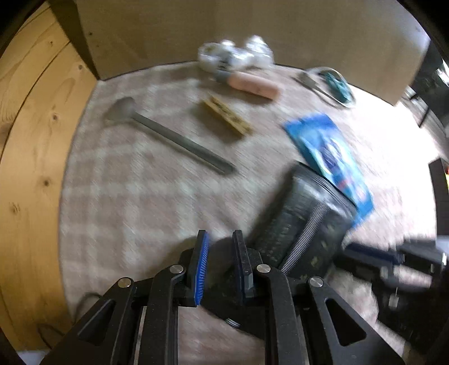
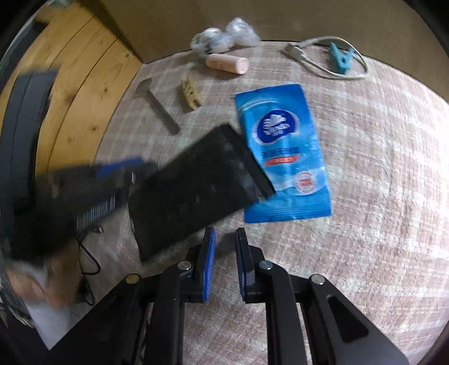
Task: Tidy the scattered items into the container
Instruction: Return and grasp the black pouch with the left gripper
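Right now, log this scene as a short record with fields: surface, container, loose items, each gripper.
surface: checked cloth
container: black container tipped on its side, overlapping the blue wipes packet
loose items: metal spoon, wooden clothespin, pink tube, teal clothespin, white cable, clear wrapped bundle
left gripper: fingers narrowly apart, nothing seen between them
right gripper: fingers narrowly apart, empty

rug [image 2: 364, 168]: pinkish check | floor [image 2: 84, 92]: wood | wall [image 1: 196, 25]: tan, perhaps cardboard
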The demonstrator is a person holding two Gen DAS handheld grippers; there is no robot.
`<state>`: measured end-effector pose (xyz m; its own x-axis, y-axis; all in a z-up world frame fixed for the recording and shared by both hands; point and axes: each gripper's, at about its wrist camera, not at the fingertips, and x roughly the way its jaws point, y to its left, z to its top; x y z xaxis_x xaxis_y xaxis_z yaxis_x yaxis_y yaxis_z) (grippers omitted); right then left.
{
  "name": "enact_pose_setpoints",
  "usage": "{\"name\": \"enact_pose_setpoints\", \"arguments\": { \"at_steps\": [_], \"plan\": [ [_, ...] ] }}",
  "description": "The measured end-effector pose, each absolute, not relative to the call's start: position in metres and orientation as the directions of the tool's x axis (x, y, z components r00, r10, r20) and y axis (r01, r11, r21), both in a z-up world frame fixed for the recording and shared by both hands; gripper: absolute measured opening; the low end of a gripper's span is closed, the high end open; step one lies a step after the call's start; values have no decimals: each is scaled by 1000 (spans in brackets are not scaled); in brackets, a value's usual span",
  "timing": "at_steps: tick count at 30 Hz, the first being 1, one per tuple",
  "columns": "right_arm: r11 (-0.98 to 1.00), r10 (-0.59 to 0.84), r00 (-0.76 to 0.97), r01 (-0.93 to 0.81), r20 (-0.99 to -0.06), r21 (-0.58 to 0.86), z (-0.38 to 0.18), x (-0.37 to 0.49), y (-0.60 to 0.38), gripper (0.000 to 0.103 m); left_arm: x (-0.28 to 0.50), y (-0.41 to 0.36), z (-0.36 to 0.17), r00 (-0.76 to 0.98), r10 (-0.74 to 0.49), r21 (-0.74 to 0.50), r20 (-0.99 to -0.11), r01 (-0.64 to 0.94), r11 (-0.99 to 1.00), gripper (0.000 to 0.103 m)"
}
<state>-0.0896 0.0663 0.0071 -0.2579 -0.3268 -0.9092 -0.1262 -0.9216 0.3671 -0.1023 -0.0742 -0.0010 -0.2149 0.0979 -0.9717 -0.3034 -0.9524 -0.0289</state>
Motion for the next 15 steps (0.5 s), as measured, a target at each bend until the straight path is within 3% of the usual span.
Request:
{"name": "enact_pose_setpoints", "arguments": {
  "at_steps": [6, 12, 15],
  "plan": [
    [-915, -324, -281, -149, -903, 375, 14, -85, 91, 19, -53, -47, -1, -196, 160, -79, -967, -366, -927, 13],
    [-900, -351, -278, -164, -894, 404, 16, -76, 101, 19, -39, -56, 7, -200, 207, -143, -958, -295, -945, 14],
    [-902, -356, -273, -150, -894, 405, 16, -67, 100, 19, -28, -55, 15, -212, 228, -153, -950, -317, -936, 19]
  ]
}}
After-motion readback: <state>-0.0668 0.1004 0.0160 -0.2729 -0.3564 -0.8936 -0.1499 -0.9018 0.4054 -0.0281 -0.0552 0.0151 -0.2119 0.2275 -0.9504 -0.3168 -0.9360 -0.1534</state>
